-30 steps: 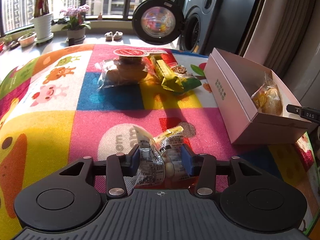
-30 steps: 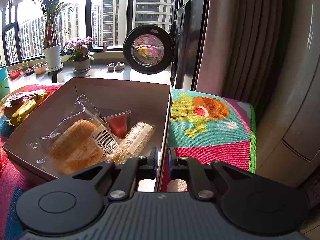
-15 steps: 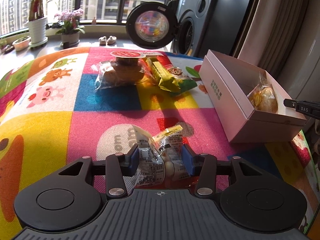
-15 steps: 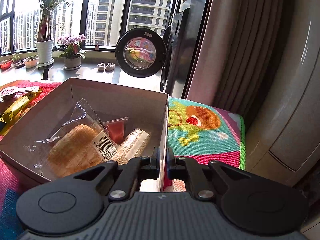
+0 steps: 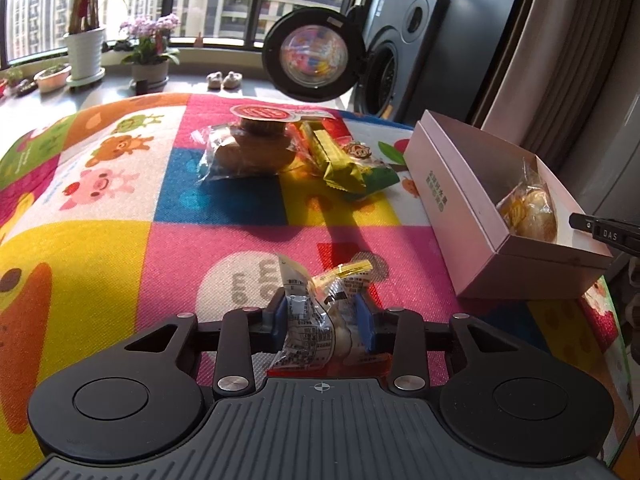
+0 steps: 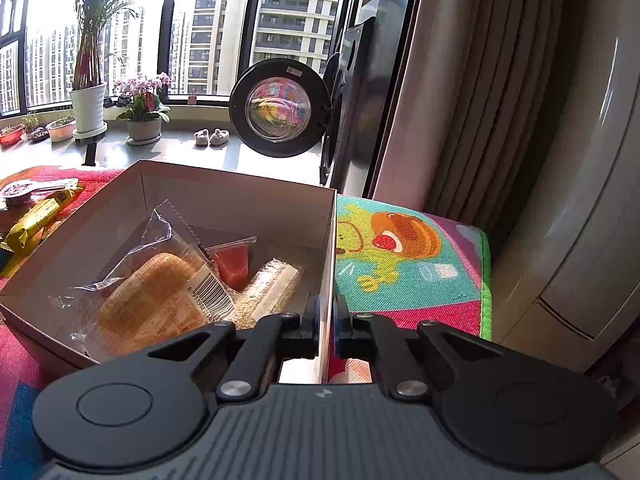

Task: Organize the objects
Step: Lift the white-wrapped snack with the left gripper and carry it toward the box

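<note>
A snack packet [image 5: 320,320], light, crinkly and slippery, is held mid-body between the left gripper [image 5: 322,318] fingers above the mat [image 5: 100,248]. The box [image 6: 240,208] wall, thin card, is pinched by the right gripper [image 6: 326,322].

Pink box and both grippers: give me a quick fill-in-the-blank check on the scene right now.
1. The left gripper is shut on a snack ____.
2. The right gripper clamps the pink box by its ____.
3. The red jelly cup lies ____ the pink box.
4. The yellow wrapper lies on the ____.

Missing: packet; wall; inside; mat
</note>
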A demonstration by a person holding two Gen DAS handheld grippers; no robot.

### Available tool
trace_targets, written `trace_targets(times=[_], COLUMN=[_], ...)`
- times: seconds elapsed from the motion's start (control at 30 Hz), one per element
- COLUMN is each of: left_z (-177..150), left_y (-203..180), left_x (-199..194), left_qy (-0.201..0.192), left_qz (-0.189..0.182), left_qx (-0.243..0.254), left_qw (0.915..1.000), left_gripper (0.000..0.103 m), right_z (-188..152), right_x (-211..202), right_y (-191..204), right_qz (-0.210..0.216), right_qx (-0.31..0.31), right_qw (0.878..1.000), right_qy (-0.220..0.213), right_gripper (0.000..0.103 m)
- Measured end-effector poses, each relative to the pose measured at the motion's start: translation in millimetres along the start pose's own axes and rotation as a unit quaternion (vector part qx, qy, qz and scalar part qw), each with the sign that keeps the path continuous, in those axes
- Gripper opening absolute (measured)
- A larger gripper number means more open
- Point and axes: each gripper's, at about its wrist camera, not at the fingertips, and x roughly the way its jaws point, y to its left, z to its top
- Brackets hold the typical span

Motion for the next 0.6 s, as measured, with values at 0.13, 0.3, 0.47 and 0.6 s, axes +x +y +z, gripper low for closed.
trace_targets(times=[0.13,0.3,0.47,0.6], left_z=[-1.7,-5.7,9.5,37.8], left_y=[-5.2,-7.1,3.8,-0.5], left_x=[-5.4,-14.6,-31.0,-49.5], left_qy=[0.005,0.012,-0.01,-0.045], left_qz=[-0.001,0.0,0.018,0.026], left_qx=[0.015,0.027,0.007,0.023], left_qw=[0.9999,0.9996,0.9998,0.9984], left_gripper=[0.036,0.036,0.035,0.035], right_z=[0.2,-0.4,0.7,0.6], right_x=[0.8,0.5,1.4,1.8], right_y=[-2.4,-4.3,-7.3,-10.1], right_qz=[0.005,0.011,0.018,0.024], right_qx=[0.004,0.011,0.02,0.026], right_qw=[1.0,1.0,1.0,0.999], right_qy=[0.0,0.0,0.003,0.002], right_gripper=[0.006,0.006,0.006,0.006])
